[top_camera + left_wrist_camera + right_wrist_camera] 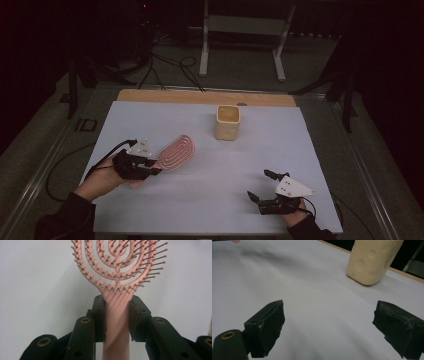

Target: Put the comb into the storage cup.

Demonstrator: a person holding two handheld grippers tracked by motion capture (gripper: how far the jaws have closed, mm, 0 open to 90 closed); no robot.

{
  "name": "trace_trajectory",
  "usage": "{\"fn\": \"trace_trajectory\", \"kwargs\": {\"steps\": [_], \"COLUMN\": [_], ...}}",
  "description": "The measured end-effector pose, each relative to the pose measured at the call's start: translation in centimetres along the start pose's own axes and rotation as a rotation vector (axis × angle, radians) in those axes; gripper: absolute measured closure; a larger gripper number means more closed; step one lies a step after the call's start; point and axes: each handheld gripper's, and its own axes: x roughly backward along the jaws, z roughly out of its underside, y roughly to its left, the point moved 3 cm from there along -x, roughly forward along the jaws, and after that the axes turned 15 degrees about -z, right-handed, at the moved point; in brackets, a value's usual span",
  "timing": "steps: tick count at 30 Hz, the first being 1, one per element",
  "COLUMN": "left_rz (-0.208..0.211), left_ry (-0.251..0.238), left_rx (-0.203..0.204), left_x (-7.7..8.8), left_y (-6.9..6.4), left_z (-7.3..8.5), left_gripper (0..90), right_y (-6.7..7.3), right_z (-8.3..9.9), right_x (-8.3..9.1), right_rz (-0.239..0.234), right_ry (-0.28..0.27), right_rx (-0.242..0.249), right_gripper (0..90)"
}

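A pink vented hairbrush (175,152) lies at the left of the white sheet, bristles up, its head pointing toward the far right. My left gripper (150,167) is shut on its handle; in the left gripper view the brush (117,267) rises between the two black pads (100,315), which press the handle from both sides. A cream cup (227,122) with dimpled sides stands upright near the far edge, also seen as the cup (372,260) ahead of my right gripper (329,325). My right gripper (261,185) rests at the near right, open, with nothing between its jaws.
The white sheet (210,210) covers most of a wooden table (150,95). Beyond the table are a white metal stand (205,50) and black cables (170,65) on the floor. Dark frames stand at both sides.
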Motion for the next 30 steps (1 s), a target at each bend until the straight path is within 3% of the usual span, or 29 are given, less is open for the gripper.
{"fn": "trace_trajectory", "kwargs": {"steps": [1,3,4,7,8,9,13,29,30], "left_rz": [0.010,-0.003,0.013,0.014,0.002,0.010,0.014,-0.042,-0.039], "left_ry": [-0.007,-0.030,-0.034,-0.059,-0.073,-0.076,-0.102,-0.212,-0.222], "left_rx": [0.016,0.015,0.023,0.017,0.019,0.036,0.040,0.096,0.115], "left_x": [-0.1,-0.1,-0.2,-0.3,-0.3,-0.4,-0.5,-1.6,-1.6], "left_y": [0.0,0.0,0.1,0.0,0.0,0.0,0.0,0.6,0.9], "left_z": [-0.3,-1.0,-1.4,-2.4,-2.7,-3.1,-4.1,-9.1,-9.8], "left_gripper": [70.2,70.2,70.2,70.2,70.2,70.2,70.2,70.3,70.3], "right_y": [0.0,0.0,-0.1,-0.1,-0.1,-0.1,-0.1,-0.2,-0.2], "right_z": [0.0,0.0,0.0,0.0,0.0,0.0,0.0,0.1,0.1], "right_x": [0.0,0.0,0.0,0.0,0.0,0.0,0.0,0.0,0.0], "right_rz": [0.000,-0.001,0.000,0.002,0.003,0.004,0.005,0.007,0.007], "right_ry": [0.002,-0.001,0.002,0.003,0.000,0.001,0.003,0.005,0.003], "right_rx": [0.001,0.001,0.001,0.001,-0.001,-0.004,0.000,-0.007,-0.007], "right_gripper": [9.6,9.6,9.6,9.6,9.6,9.6,9.6,9.6,9.6]}}
